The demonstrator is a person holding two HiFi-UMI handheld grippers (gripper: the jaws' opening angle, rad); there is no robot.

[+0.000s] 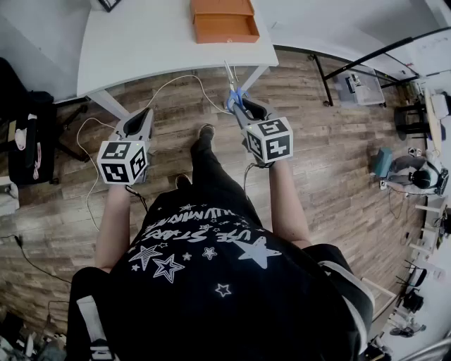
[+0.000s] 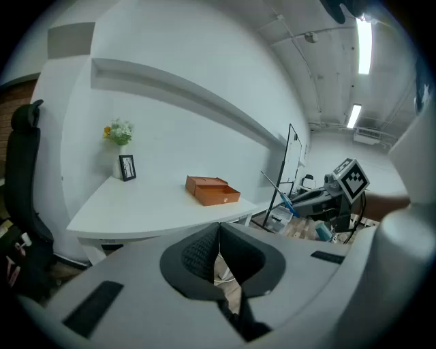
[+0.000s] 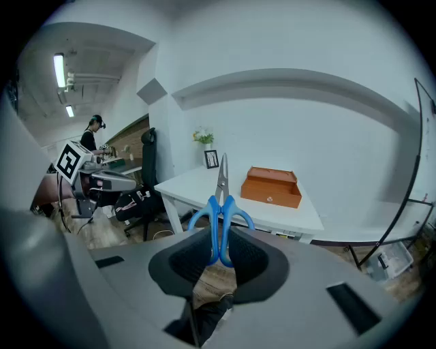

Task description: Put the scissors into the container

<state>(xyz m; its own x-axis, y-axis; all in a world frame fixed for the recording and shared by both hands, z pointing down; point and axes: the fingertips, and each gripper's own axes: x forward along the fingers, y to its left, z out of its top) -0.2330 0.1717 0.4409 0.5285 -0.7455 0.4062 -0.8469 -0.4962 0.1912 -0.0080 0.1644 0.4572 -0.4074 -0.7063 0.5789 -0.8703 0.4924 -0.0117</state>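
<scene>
My right gripper (image 1: 238, 103) is shut on the blue handles of the scissors (image 3: 221, 211), whose steel blades point up and away toward the table. The scissors (image 1: 232, 87) hang in the air just off the table's front edge. An open orange box (image 1: 224, 20), the container, rests on the white table (image 1: 141, 42); the same orange box (image 3: 274, 187) stands beyond the blades in the right gripper view. My left gripper (image 1: 141, 120) is held over the floor left of the table leg, jaws closed with nothing between them. Its view shows the orange box (image 2: 212, 190) and the right gripper's scissors (image 2: 279, 192).
A framed picture (image 2: 127, 167) and a vase of flowers (image 2: 119, 140) stand at the table's far corner. A black office chair (image 1: 28, 134) is at the left. White cable (image 1: 176, 84) trails over the wood floor under the table. Black metal stand legs (image 1: 331, 70) rise at the right.
</scene>
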